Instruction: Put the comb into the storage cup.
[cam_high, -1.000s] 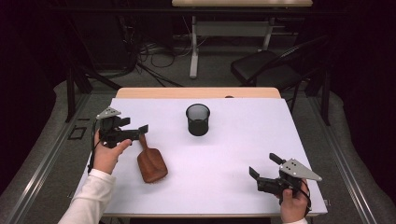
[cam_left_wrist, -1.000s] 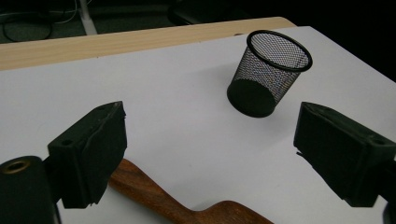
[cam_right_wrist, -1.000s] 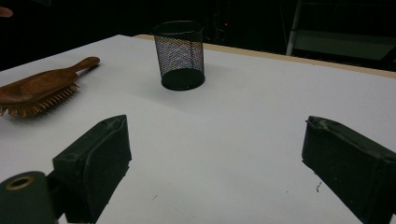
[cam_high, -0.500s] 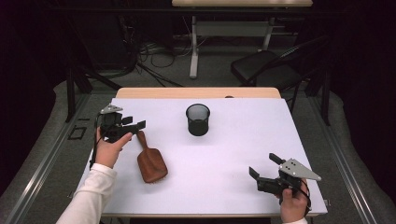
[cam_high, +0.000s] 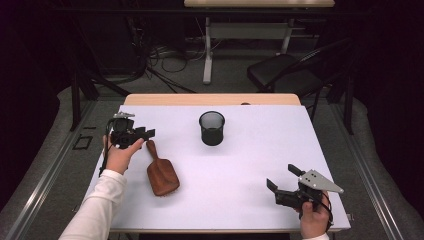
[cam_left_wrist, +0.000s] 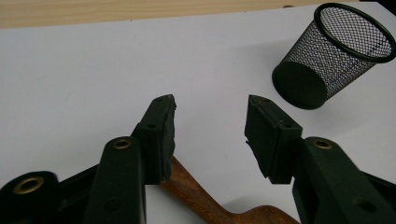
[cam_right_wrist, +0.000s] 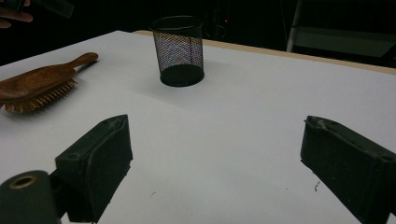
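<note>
From the high view, the left gripper (cam_high: 145, 134) hangs just above the hairbrush (cam_high: 161, 172) handle. In the left gripper view its jaws, just closing, straddle the handle, pads not pressing (nothing lifted yet). The right gripper (cam_right_wrist: 215, 158) stands spread, empty.

No readable text, labels, numbers – none on anything.

Black mesh cup (cam_high: 212, 128) upright on white table (cam_high: 240, 175), mid-far. Black chair (cam_high: 285, 75) and cables (cam_high: 165, 52) on floor beyond table.
</note>
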